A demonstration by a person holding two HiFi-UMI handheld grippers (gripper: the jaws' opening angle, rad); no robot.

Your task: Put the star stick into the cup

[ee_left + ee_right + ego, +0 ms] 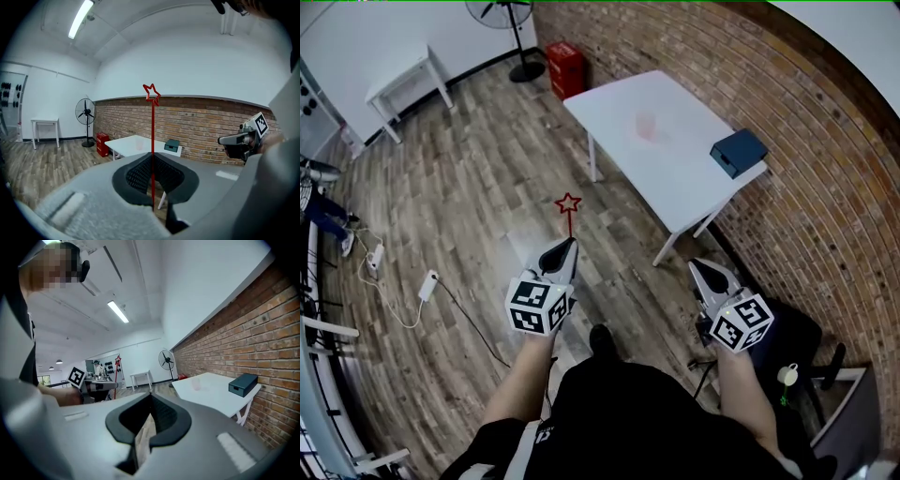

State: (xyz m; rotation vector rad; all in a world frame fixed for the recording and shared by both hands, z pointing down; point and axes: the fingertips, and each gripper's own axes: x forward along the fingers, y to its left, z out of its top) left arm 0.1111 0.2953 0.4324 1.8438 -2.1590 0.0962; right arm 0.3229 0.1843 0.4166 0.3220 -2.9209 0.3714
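Wood floor (pixel 469 169), white table (pixel 680 183) (cup (pixel 647 125) atop); left hand-held gripper (pixel 569 244) pinches star stick (pixel 153 126).

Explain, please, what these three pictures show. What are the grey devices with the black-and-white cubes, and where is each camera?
There is no robot: a person holds two two-jaw grippers, and the marked cubes belong to them. The head view looks down from the person's head; the two gripper views each look along one gripper's jaws. The left gripper is shut on a red star stick, which stands upright. The right gripper is shut and holds nothing. Ahead stands a white table, bearing a pale pink cup and a dark blue box.
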